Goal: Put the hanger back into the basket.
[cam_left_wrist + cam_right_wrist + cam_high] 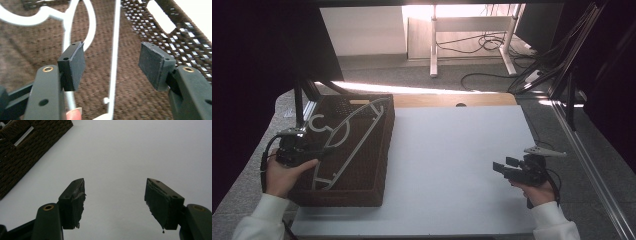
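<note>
Reaching for white hanger (113,50) in wicker basket (377,165).
Left gripper (111,62) jaws apart, straddling bar: centre, then close squarely. Right gripper (115,200) jaws apart over tabletop (452,160).

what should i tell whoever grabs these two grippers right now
Left gripper: open, jaws astride the straight bar of the white hanger, not yet closed on it.
Right gripper: open, holding nothing, over the bare white table.
The hanger lies in the dark woven basket at the table's left side.
Done: left gripper lined up on the hanger.
Left: probably close on the bar and lift the hanger out.
</note>
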`<move>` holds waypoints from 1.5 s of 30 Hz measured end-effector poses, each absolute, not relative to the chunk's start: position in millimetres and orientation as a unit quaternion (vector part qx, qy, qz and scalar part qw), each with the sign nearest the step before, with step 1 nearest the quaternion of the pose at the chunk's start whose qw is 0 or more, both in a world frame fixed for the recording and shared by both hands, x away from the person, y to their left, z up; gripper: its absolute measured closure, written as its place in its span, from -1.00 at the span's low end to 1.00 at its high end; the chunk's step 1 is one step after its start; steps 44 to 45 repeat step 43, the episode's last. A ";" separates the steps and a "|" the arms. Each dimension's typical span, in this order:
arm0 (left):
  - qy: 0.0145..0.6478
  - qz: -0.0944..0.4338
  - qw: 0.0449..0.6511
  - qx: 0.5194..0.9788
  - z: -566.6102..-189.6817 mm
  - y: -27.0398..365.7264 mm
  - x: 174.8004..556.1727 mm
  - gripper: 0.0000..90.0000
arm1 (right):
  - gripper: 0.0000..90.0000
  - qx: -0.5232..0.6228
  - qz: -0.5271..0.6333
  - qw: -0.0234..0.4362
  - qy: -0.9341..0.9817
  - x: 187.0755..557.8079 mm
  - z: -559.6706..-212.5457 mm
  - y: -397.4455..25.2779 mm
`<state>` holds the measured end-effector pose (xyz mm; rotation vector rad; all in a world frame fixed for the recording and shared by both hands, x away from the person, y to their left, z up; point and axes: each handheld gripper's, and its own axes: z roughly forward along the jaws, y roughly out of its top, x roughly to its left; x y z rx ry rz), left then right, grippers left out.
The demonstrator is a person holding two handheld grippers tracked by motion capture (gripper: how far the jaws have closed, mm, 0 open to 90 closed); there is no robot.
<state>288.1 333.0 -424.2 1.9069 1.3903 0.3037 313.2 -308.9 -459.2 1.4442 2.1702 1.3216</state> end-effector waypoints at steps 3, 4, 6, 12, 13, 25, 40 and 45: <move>0.531 0.113 0.386 0.746 -422.6 324.2 285.4 -0.19 | -0.27 0.487 0.448 0.109 0.742 314.5 -459.8 -308.3; 0.528 0.110 0.393 0.745 -422.1 320.1 284.2 -0.20 | -0.27 0.485 0.448 0.110 0.743 314.9 -460.3 -307.5; 0.522 0.108 0.398 0.747 -422.2 313.7 282.9 -0.21 | -0.28 0.482 0.446 0.108 0.746 315.2 -460.8 -305.9; 0.499 0.100 0.412 0.756 -423.3 288.8 278.2 -0.24 | -0.30 0.470 0.447 0.108 0.753 314.4 -459.2 -302.2; 0.495 0.102 0.412 0.759 -423.2 284.6 276.9 -0.25 | -0.30 0.468 0.448 0.109 0.754 314.1 -458.6 -302.0; 0.454 0.092 0.437 0.771 -430.4 243.9 262.4 -0.29 | -0.35 0.445 0.460 0.122 0.758 306.6 -453.2 -300.9; 0.451 0.098 0.431 0.775 -438.4 233.9 259.1 -0.31 | -0.47 0.405 0.454 0.134 0.782 305.3 -456.6 -293.5; 0.455 0.100 0.434 0.771 -438.7 234.4 259.1 -0.32 | -0.52 0.393 0.459 0.137 0.785 305.1 -456.7 -292.6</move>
